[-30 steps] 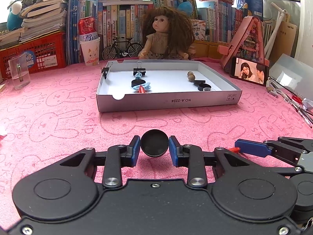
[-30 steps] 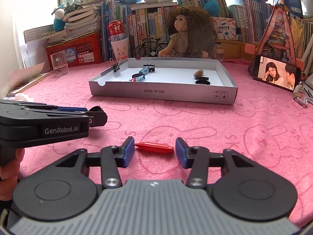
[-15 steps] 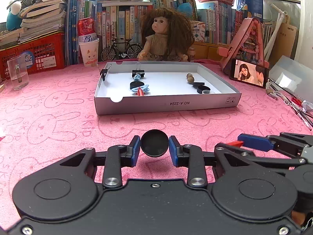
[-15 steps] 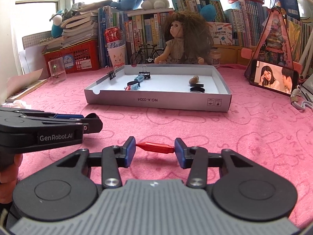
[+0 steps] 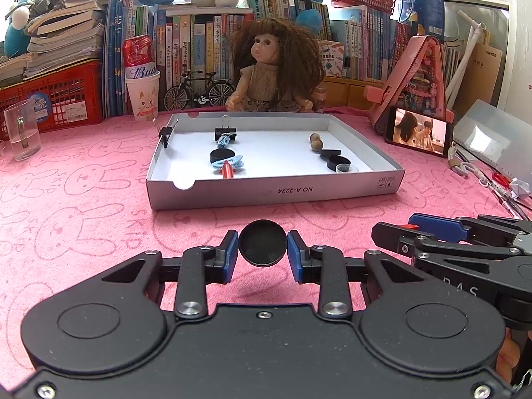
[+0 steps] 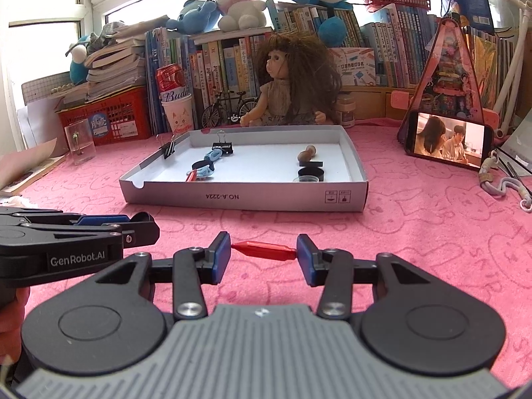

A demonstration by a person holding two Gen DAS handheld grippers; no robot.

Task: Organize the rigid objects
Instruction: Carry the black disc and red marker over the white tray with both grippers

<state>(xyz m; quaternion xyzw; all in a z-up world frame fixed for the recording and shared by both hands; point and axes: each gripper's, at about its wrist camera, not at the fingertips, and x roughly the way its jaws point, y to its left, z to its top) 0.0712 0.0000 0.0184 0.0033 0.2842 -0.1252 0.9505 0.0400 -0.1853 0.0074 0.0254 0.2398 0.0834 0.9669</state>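
My left gripper (image 5: 263, 252) is shut on a round black lid (image 5: 263, 242), held above the pink cloth. My right gripper (image 6: 263, 255) is shut on a small red spindle-shaped piece (image 6: 264, 251), gripped end to end between the blue pads. Ahead lies a shallow white cardboard box (image 5: 272, 190) (image 6: 246, 196). Inside it are black binder clips (image 5: 225, 132), a blue clip with a red piece (image 5: 227, 167), wooden beads (image 5: 316, 141) and black lids (image 5: 338, 163). Each gripper shows beside the other, the right one (image 5: 432, 229) and the left one (image 6: 109, 224).
A doll (image 5: 276, 66) sits behind the box before a wall of books. A glass mug (image 5: 21, 133), a cup with a red can (image 5: 143, 94) and a red crate (image 5: 50, 99) stand at the left. A phone (image 5: 419, 131) and pens (image 5: 505, 193) lie at the right.
The right gripper has lifted slightly with the red piece and the box looks nearer in its view. The left gripper has stayed put with the black lid.
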